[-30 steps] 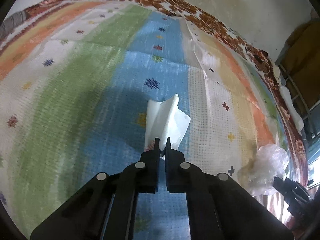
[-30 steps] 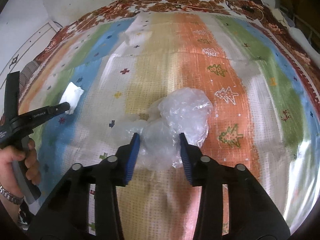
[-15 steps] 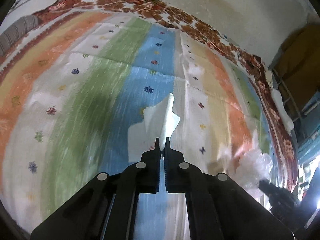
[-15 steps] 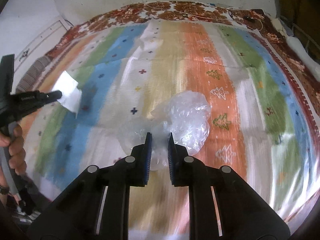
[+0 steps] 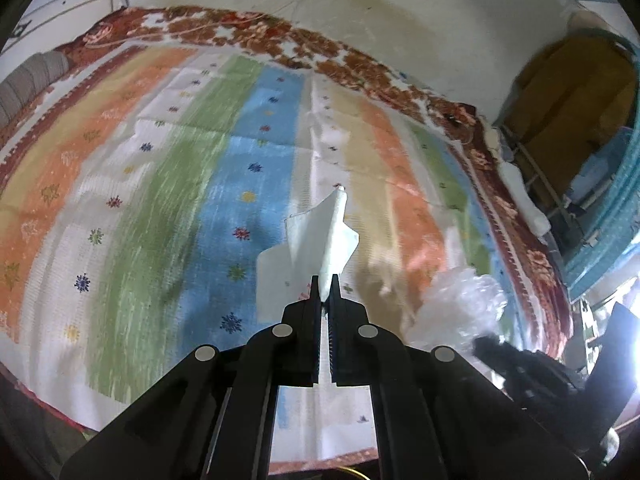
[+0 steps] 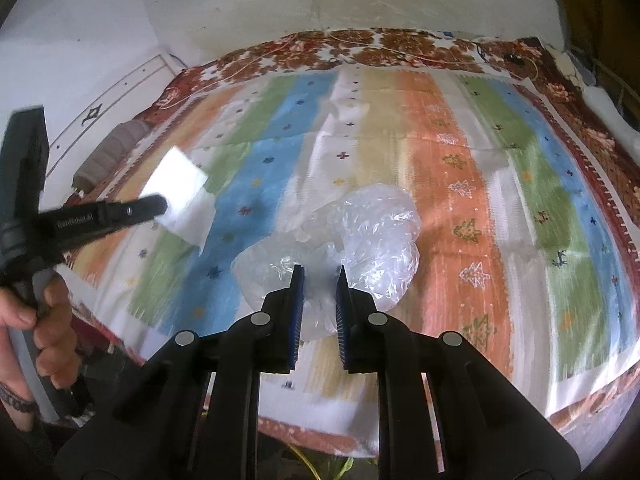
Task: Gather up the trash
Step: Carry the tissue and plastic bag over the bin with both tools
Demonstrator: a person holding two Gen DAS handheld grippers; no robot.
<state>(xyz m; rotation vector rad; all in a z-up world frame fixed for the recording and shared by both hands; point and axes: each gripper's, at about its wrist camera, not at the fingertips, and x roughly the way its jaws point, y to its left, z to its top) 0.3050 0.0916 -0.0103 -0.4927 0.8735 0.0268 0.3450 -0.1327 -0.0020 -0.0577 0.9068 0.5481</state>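
My left gripper (image 5: pixel 327 282) is shut on a white paper tissue (image 5: pixel 316 246) and holds it in the air above the striped bedspread (image 5: pixel 168 184). The tissue (image 6: pixel 182 196) and the left gripper (image 6: pixel 158 204) also show at the left of the right wrist view. My right gripper (image 6: pixel 319 276) is shut on a crumpled clear plastic bag (image 6: pixel 372 240) and holds it above the bedspread (image 6: pixel 500 208). The bag (image 5: pixel 460 308) and the right gripper (image 5: pixel 486 346) show at the lower right of the left wrist view.
The bed has a red floral border (image 5: pixel 320 44) against a pale wall (image 6: pixel 240 8). A grey rolled pillow (image 5: pixel 24 80) lies at the far left corner. A metal rack and blue items (image 5: pixel 592 200) stand past the bed's right side.
Both grippers have lifted up and back from the bedspread with their items. The right gripper, open around the bag a second ago, has closed on it.
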